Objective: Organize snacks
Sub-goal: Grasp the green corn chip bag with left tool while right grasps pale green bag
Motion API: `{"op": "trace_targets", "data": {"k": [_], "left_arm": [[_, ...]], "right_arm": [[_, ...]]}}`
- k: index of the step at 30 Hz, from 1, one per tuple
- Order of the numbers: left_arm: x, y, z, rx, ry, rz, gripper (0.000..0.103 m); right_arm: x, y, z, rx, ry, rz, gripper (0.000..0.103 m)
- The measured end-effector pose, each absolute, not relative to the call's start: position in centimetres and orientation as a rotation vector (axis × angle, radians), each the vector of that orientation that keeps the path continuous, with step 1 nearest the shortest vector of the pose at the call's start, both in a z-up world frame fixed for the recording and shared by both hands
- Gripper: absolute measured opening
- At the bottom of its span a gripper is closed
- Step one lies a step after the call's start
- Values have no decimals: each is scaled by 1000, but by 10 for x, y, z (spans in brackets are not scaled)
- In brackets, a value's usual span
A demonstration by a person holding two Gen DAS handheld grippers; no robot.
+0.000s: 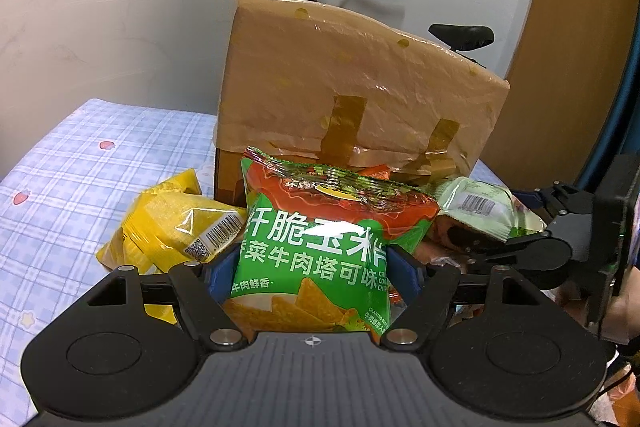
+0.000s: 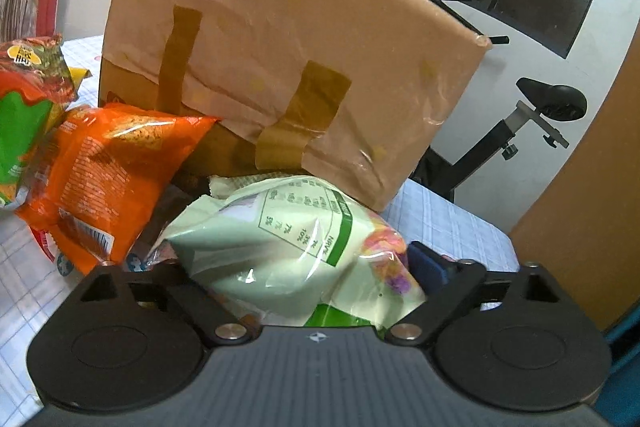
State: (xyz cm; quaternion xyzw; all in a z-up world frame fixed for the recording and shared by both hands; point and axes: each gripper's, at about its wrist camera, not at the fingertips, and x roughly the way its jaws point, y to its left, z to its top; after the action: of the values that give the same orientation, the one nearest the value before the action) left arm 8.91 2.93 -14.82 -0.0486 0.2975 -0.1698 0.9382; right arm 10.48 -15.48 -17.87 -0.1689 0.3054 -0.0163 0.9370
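My left gripper (image 1: 310, 267) is shut on a green corn-chip bag (image 1: 320, 235), its blue pads (image 1: 218, 273) pressing both sides; the same bag shows at the left edge of the right wrist view (image 2: 24, 115). A puffy pale green snack bag (image 2: 288, 251) lies between the fingers of my right gripper (image 2: 302, 263). One blue pad (image 2: 426, 269) stands beside it and the other finger is hidden behind the bag. From the left wrist view, the right gripper (image 1: 492, 247) sits at that pale bag (image 1: 480, 207). A yellow bag (image 1: 172, 227) and an orange bag (image 2: 108, 179) lie close by.
A tall cardboard box (image 1: 360, 87) wrapped in film and brown tape stands just behind the snacks (image 2: 280, 47). Everything rests on a blue checked cloth (image 1: 60, 187). An exercise bike (image 2: 552, 103) and a wooden door (image 2: 592, 207) are beyond, on the right.
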Motion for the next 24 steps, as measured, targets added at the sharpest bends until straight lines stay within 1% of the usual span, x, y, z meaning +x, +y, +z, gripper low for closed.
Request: {"op": "trace_targets", "data": {"k": [5,8,24], "left_arm": [[88,29,-147,-96,600,-350,79],[88,29,-144,-99,593,-351,79],[85,29,-117,-74,531,-333,79]], "right_arm": [[93,-166,-169,-291,610,-21,81],[86,-170,-161,-266,605,-16,79],[55,-169,-121,-189,536,40,79]]}}
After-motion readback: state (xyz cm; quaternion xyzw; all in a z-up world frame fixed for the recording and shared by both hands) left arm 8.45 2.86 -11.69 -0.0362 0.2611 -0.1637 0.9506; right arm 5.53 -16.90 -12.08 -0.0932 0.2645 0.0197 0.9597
